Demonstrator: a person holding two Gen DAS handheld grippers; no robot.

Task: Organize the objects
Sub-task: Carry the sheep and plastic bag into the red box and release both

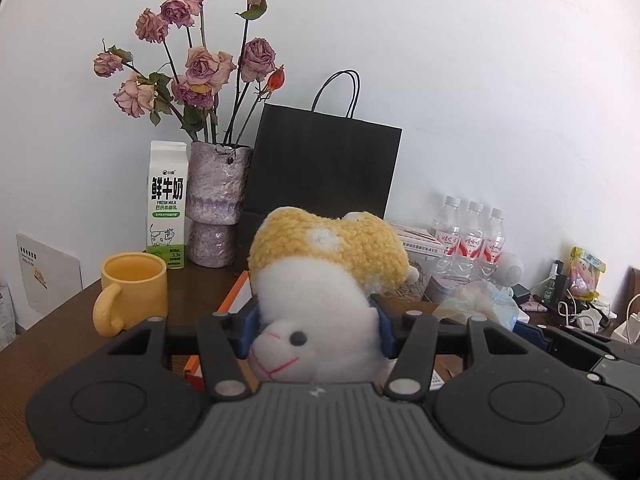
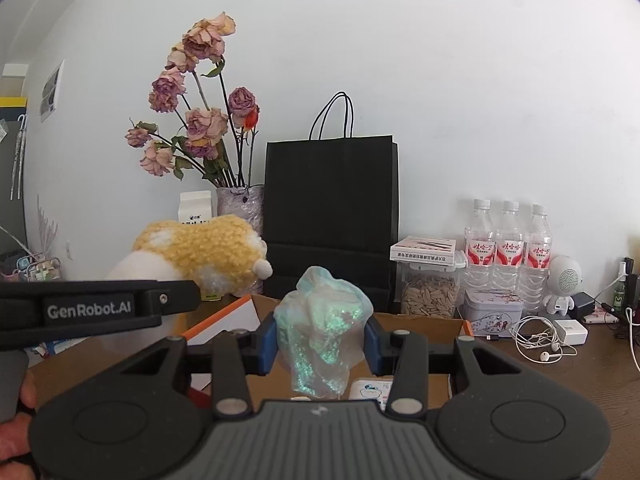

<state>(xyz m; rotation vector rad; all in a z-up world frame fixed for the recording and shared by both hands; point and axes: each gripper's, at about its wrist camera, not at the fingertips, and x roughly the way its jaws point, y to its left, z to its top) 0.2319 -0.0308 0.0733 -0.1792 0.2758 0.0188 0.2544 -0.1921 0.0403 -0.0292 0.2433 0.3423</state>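
Plush toy [image 1: 320, 288] sits squeezed in my left claw [image 1: 318, 330] above the desk [image 1: 52, 344]. My right claw [image 2: 320, 346] pinches a glittery plastic bag [image 2: 322, 320] over the cardboard box [image 2: 416, 322].

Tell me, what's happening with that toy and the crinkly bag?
A person is tidying a cluttered desk with a gripper in each hand. The left gripper is clamped on a plush toy, held up off the desk. The right gripper pinches a glittery bag above an open cardboard box. Neither has been put down yet.
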